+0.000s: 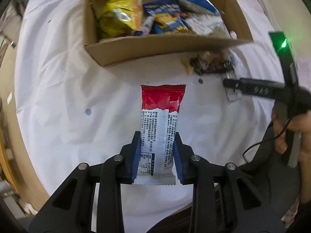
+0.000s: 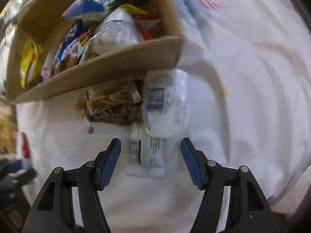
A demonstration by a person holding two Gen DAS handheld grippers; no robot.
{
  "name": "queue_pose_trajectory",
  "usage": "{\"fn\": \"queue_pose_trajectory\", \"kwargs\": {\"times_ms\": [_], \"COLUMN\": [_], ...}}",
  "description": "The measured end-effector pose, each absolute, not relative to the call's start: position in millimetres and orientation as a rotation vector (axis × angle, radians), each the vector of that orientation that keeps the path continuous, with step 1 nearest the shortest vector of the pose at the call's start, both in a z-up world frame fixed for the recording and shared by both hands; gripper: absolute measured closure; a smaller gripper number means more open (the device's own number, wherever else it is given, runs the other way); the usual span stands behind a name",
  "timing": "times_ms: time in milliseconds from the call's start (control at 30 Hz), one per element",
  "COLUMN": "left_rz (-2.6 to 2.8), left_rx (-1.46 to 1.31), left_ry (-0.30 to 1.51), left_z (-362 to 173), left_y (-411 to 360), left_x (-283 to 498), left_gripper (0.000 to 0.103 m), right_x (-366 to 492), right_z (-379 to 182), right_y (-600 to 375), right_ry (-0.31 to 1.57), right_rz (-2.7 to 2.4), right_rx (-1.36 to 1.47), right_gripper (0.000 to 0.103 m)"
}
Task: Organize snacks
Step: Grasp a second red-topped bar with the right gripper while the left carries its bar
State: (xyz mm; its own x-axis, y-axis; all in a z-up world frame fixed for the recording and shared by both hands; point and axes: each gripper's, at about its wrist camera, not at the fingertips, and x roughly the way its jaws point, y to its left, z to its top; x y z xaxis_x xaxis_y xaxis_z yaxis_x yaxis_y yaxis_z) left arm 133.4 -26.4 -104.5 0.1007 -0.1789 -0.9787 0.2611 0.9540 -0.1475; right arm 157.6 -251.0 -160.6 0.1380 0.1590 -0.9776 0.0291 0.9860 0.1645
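The left gripper [image 1: 156, 155] pinches one red-and-white snack packet [image 1: 162, 116] at the centre of a white cloth [image 1: 58, 87]. At twelve o'clock stands one cardboard box [image 1: 155, 46] of snacks. The right gripper [image 2: 150, 163] hangs open over one white packet [image 2: 145, 155]; one brown packet [image 2: 114, 106] lies beside.

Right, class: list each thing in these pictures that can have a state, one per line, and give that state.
Cardboard box: open-topped, holding many snack packets.
Red and white packet: sealed, clamped by the left gripper.
Right gripper: open, around the end of a white packet.
White packet: sealed, flat on the cloth.
Brown packet: lying outside the box.
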Motion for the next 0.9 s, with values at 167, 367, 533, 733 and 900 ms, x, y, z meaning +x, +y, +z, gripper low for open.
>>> {"fn": "queue_pose_trajectory", "kwargs": {"times_ms": [167,367,533,733,900], "left_rz": [-0.298,-0.278,-0.274,-0.257,-0.221], "left_rx": [0.032,0.004,0.005,-0.001,-0.005], "left_ry": [1.407,1.38,1.371,1.369,1.343], "left_z": [-94.7,-79.8,-77.7,-77.2,-78.4], "left_y": [-7.2,-6.3,-7.3,-6.9,-6.5], "left_x": [135.7,137.4,138.6,136.1,136.6], "left_gripper": [0.076,0.076,0.076,0.076,0.076], "right_x": [151.9,128.0,99.6,66.2,62.4], "right_z": [-160.7,-148.3,-140.5,-134.9,-115.8], "right_y": [-229.7,-214.1,-197.1,-177.9,-178.2], "right_ry": [1.419,1.391,1.403,1.422,1.372], "right_rz": [0.153,0.271,0.385,0.507,0.579], "right_rx": [0.041,0.021,0.057,0.075,0.111], "right_gripper": [0.069,0.07,0.07,0.07,0.07]}}
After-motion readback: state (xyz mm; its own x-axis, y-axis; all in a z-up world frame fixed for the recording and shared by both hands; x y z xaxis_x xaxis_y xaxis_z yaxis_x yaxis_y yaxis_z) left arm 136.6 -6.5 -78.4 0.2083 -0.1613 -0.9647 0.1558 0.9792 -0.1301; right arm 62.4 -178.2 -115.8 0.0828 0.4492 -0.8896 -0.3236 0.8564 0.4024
